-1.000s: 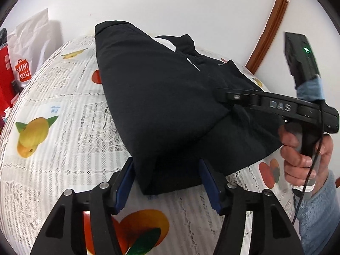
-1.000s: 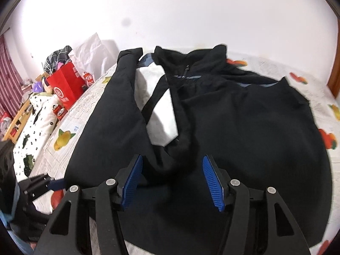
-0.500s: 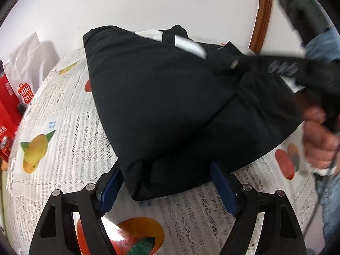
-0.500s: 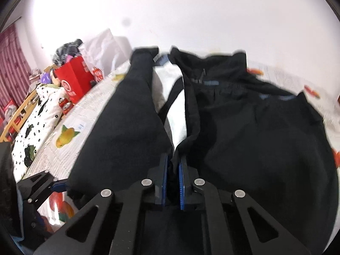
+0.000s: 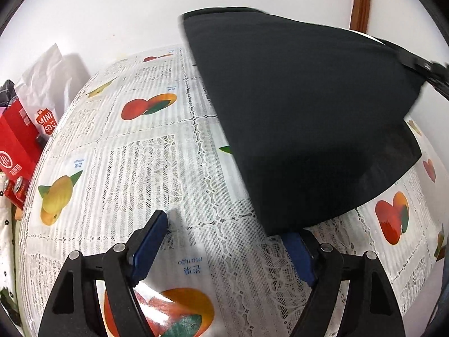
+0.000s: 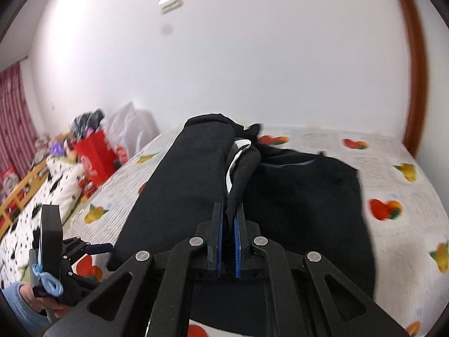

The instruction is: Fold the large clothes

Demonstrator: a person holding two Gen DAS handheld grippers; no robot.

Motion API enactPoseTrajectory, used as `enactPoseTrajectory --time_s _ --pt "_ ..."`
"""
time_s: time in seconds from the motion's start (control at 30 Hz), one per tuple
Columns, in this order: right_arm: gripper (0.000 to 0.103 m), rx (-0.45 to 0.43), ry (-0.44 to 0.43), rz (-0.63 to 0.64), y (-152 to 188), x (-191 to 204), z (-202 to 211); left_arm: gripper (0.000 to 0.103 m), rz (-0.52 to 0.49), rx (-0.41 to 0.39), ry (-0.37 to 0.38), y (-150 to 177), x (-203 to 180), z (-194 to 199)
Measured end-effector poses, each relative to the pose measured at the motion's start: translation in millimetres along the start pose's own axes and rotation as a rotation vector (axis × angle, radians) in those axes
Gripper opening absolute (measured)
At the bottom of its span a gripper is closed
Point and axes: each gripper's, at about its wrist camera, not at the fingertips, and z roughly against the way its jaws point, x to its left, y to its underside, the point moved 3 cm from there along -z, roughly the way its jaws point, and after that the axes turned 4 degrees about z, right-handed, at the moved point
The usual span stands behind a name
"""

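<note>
The right tongs (image 6: 229,219) are clenched on a fold of the black jacket (image 6: 303,196), lifting one side off the counter (image 5: 157,151) to turn it over. The left tongs (image 5: 224,241) gape wide beside the hem — nothing held.

Right gripper (image 6: 230,224) clamped closed; left gripper (image 5: 224,241) spread wide.

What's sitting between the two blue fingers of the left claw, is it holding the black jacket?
No. In the left wrist view, only bare fruit-print tablecloth shows between the open left claw fingers; the black jacket overlaps just one fingertip.
</note>
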Motion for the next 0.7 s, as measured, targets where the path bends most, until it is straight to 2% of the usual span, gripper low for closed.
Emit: enactPoseTrajectory --time_s 0.17,0.33,0.4,0.5,0.53,0.57,0.63,0.7 --pt "0.006 0.003 0.015 -0.053 25.1 -28.4 18.7 0.080 0.000 0.000 -0.005 -2.9 -3.2 -2.3" --pt "0.007 0.107 0.076 -0.042 63.6 -40.1 4.5 0.080 -0.004 -0.003 0.006 -2.5 -4.4 -4.0" --pt "0.010 0.134 0.088 -0.044 70.9 -45.0 1.3 0.077 -0.016 -0.016 0.027 -1.3 -6.4 -0.9" --pt "0.021 0.150 0.091 -0.068 74.1 -52.1 -1.4 0.077 -0.049 -0.051 0.068 -2.4 -15.5 8.3" --pt "0.031 0.153 0.088 -0.075 73.3 -54.4 -2.9 0.077 -0.055 -0.056 0.077 -3.6 -19.5 9.6" --pt "0.047 0.158 0.082 -0.081 72.2 -56.7 -4.6 0.077 -0.059 -0.058 0.087 -5.3 -22.9 9.3" --pt "0.060 0.155 0.068 -0.098 69.4 -60.7 -10.2 0.077 -0.057 -0.045 0.114 -7.9 -29.5 7.9" --pt "0.061 0.186 0.053 -0.117 67.2 -64.4 -23.1 0.077 -0.064 -0.029 0.142 -9.7 -37.2 2.8"
